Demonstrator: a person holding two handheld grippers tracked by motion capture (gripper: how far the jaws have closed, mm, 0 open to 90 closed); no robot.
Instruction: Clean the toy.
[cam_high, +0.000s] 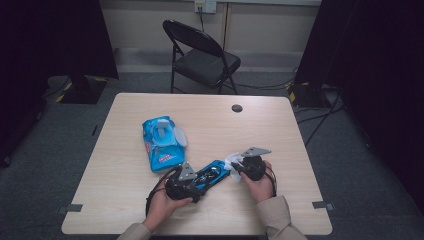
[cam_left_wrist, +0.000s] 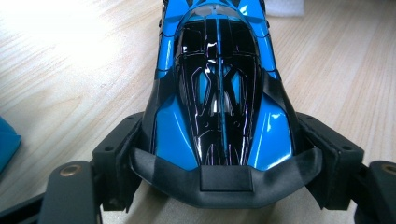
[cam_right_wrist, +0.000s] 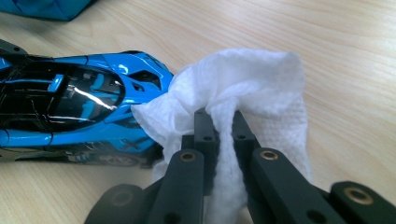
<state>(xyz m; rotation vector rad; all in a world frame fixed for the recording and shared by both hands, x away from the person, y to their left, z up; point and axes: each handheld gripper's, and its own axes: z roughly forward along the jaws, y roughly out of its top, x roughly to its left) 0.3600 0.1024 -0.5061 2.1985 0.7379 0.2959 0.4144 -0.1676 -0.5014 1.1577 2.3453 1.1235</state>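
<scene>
Low in the middle of the high view, the left gripper (cam_high: 192, 181) clamps the blue toy car (cam_high: 211, 173) by its tail, jaws pressed against both flanks, the car lying on the table (cam_high: 125, 165). Just right of it, the right gripper (cam_high: 239, 167) is pinched tight on a white wipe (cam_high: 232, 162) that touches the car's nose. A blue wipes pack (cam_high: 160, 145) lies above them, left of centre, with its lid flipped open

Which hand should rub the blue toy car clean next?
The right. Its gripper already pinches the white wipe, which sits against the blue toy car. The left gripper is busy clamping the car steady on the table.
</scene>
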